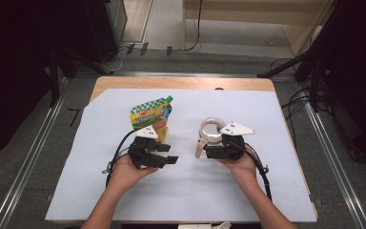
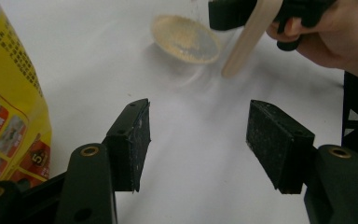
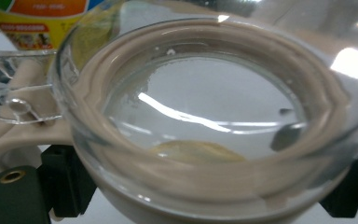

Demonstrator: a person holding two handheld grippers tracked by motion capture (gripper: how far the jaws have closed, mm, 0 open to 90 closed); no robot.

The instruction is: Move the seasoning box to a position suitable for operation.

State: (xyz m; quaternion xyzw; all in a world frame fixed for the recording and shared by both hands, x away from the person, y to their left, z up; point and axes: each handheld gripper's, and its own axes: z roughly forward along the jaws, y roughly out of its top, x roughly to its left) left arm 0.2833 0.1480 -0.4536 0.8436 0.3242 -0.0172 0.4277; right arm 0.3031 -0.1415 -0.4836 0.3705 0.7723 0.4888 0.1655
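- the left claw (image 1: 170,153) rests low on the white sheet (image 1: 100,157) that covers the table, its jaws spread wide with nothing between them; the left gripper view looks straight through the gap at bare sheet.
- the yellow snack pouch (image 1: 151,116) with a green cap stands just beyond the left claw, on the far side from the person.
- the clear glass jar (image 1: 211,129) sits to the pouch's right, and the right claw (image 3: 205,186) is pressed against it; its jaws seem to pinch the jar's beige collar and handle (image 2: 251,35), though how firm the grip is cannot be told.
- in the left gripper view a thin layer of tan crumbs (image 2: 186,39) lies on the jar's bottom.
- risk, as a judgement: glass and smooth plastic give the pads little bite, so a tilt or a quick lift could let the jar slip, roll and scatter the crumbs over the sheet.
- the pouch looks light and tall; a brush from the left claw could topple it toward the jar.
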